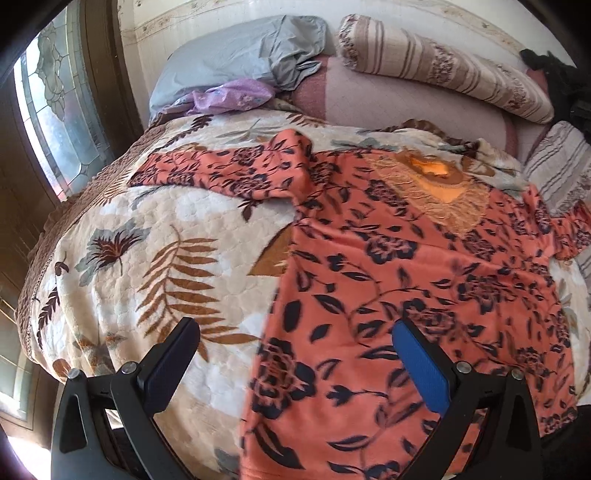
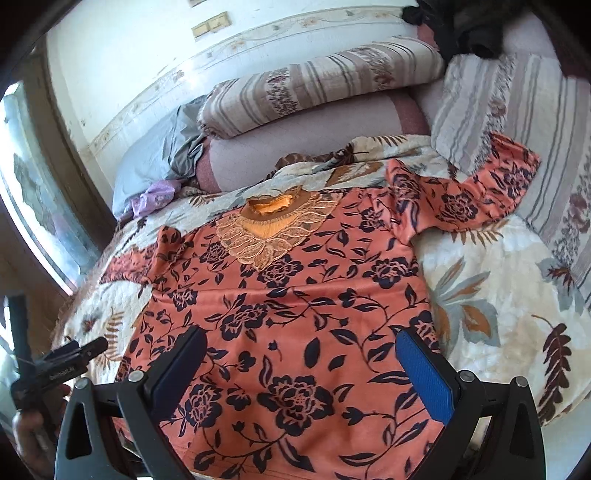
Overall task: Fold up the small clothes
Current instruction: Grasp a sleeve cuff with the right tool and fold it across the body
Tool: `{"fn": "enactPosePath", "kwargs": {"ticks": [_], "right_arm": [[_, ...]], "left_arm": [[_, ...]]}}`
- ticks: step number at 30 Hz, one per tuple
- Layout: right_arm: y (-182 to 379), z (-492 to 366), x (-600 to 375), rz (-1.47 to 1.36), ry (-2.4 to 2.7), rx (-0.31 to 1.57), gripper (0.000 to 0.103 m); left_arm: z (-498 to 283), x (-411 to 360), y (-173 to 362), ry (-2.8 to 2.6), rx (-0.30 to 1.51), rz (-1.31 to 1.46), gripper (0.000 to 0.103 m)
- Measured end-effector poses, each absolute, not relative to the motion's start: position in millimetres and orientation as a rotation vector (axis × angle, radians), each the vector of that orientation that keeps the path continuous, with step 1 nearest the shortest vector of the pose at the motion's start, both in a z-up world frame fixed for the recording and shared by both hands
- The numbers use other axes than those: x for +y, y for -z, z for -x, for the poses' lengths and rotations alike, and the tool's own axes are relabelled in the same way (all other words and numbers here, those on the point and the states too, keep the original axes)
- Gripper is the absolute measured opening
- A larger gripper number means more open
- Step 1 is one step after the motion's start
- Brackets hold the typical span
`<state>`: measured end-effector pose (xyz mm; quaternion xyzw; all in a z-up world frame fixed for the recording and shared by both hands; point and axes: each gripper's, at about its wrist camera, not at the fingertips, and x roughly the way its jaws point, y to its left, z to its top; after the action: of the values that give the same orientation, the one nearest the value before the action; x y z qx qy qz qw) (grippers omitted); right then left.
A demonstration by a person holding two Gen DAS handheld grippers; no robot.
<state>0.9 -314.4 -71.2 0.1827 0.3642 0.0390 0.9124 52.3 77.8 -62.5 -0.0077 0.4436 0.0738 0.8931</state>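
Observation:
An orange top with dark flowers lies spread flat on the bed, lace neckline toward the pillows and both sleeves out to the sides. My left gripper hovers open over the top's left edge near the hem, one finger above the blanket, the other above the cloth. My right gripper hangs open over the lower middle of the top, nothing between its fingers. The left gripper also shows at the lower left of the right wrist view, held by a hand.
A cream leaf-print blanket covers the bed. Striped pillows, a grey pillow, a purple cloth and dark clothing lie at the head. A window is at the left.

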Motion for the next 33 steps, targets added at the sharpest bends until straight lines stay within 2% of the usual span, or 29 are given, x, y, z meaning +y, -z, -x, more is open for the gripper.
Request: {"fn": "enactPosePath", "kwargs": {"ticks": [3,5,6,8,10,11,14,24,25,26,27,28,30,33], "right_arm": [[85.0,-13.4,-390.9,-0.556,0.018,0.745,0.103],[96.9,-24.8,-441.8,-0.677,0.062,0.725,0.098],[102.7,-30.8,-464.1,-0.729,0.084,0.710,0.090],[113.9,-46.9,-502.8,-0.801,0.155,0.690,0.086],[124.2,-68.1,-530.6,-0.830,0.209,0.682,0.068],[128.6,-81.1,-540.6,-0.829,0.237,0.686,0.064],[140.6,-123.7,-568.8,-0.808,0.308,0.694,0.063],[166.3,-214.2,-604.4,-0.721,0.530,0.720,0.063],[166.0,-216.9,-605.2,-0.724,0.546,0.721,0.058],[165.1,-219.9,-605.9,-0.724,0.557,0.732,0.048],[164.1,-223.3,-606.8,-0.722,0.556,0.748,0.010],[156.7,-226.2,-603.9,-0.702,0.550,0.751,0.005],[132.1,-230.2,-592.5,-0.641,0.520,0.732,0.005],[60.5,-240.0,-551.6,-0.540,0.404,0.646,0.005]], "left_arm": [[-80.2,115.1,82.2,-0.253,0.956,-0.005,0.103],[-96.2,138.5,90.3,-0.310,0.971,0.015,0.103],[-104.4,151.7,93.0,-0.339,0.969,0.039,0.103],[-116.5,171.1,96.4,-0.382,0.947,0.093,0.103],[-128.0,183.8,105.6,-0.419,0.941,0.131,0.103],[-133.7,189.7,114.1,-0.428,0.961,0.149,0.103],[-145.2,198.2,147.1,-0.413,1.080,0.223,0.103],[-136.8,193.1,148.3,-0.443,0.979,0.208,0.103],[-135.5,192.2,147.8,-0.445,0.978,0.210,0.103],[-136.2,191.8,147.8,-0.446,0.979,0.210,0.103],[-136.3,190.8,147.6,-0.449,0.980,0.208,0.103],[-137.8,192.2,148.2,-0.451,0.979,0.209,0.103],[-138.1,193.2,147.8,-0.453,0.980,0.215,0.103],[-139.8,195.0,147.4,-0.450,0.993,0.225,0.103]]}}
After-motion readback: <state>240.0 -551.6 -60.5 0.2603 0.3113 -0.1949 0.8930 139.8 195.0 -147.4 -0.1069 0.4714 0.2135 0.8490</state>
